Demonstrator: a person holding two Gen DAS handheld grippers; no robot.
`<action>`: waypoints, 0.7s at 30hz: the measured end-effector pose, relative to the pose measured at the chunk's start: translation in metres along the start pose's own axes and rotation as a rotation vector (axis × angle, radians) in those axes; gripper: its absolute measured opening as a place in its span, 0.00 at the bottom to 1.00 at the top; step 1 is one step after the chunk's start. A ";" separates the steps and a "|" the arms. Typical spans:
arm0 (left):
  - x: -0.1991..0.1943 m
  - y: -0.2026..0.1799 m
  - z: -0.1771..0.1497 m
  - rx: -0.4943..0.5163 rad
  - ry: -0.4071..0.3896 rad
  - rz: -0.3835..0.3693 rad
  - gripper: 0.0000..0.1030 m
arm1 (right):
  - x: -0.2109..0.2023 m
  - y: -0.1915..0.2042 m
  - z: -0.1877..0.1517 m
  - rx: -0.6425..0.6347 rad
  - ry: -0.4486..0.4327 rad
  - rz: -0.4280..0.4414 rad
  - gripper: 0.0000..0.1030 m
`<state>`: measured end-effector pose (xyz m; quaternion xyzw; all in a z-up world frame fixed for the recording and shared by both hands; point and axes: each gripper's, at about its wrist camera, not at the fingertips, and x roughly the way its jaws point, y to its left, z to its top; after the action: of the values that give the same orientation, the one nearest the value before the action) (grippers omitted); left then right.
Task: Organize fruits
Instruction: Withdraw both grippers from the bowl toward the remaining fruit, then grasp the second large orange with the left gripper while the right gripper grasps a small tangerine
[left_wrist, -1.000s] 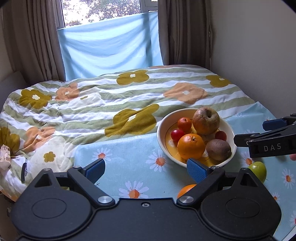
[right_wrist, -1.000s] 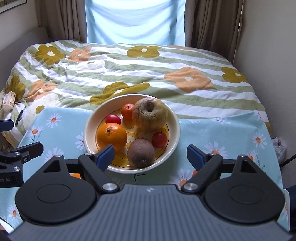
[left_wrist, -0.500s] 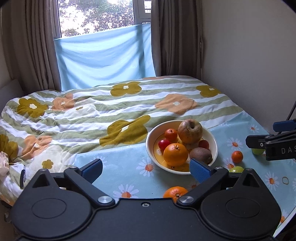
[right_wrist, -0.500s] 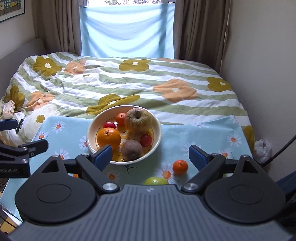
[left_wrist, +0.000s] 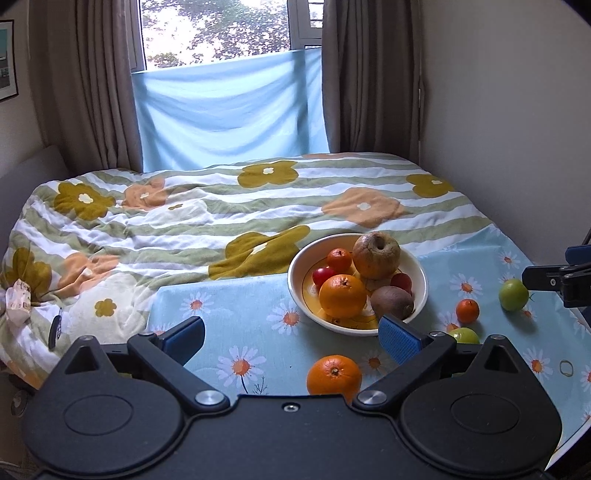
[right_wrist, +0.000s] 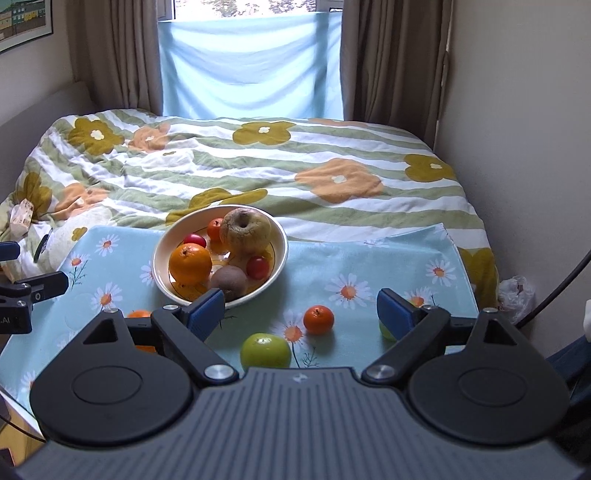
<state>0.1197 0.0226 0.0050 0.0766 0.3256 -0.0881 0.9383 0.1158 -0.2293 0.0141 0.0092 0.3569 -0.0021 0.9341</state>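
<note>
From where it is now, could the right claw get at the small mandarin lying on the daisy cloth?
Probably yes. The right claw stands open and empty, and the small mandarin lies in the open between its fingers' line, apart from the bowl and the green apple.

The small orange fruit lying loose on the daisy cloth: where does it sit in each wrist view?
Left wrist: small orange fruit at right of centre, right of the bowl, before a green fruit.
Right wrist: centre, below and right of the bowl, beside a green fruit.
Shared landmark: the bowl.
</note>
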 end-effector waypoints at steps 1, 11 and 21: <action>-0.001 -0.004 -0.002 -0.008 0.002 0.015 0.99 | 0.001 -0.005 -0.002 -0.010 0.000 0.014 1.00; 0.007 -0.048 -0.028 -0.055 0.026 0.108 0.99 | 0.033 -0.042 -0.022 -0.089 0.018 0.097 0.98; 0.052 -0.071 -0.048 -0.095 0.051 0.164 0.99 | 0.087 -0.061 -0.046 -0.194 0.030 0.152 0.94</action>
<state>0.1153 -0.0432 -0.0709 0.0607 0.3460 0.0067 0.9362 0.1497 -0.2891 -0.0788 -0.0541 0.3674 0.1032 0.9227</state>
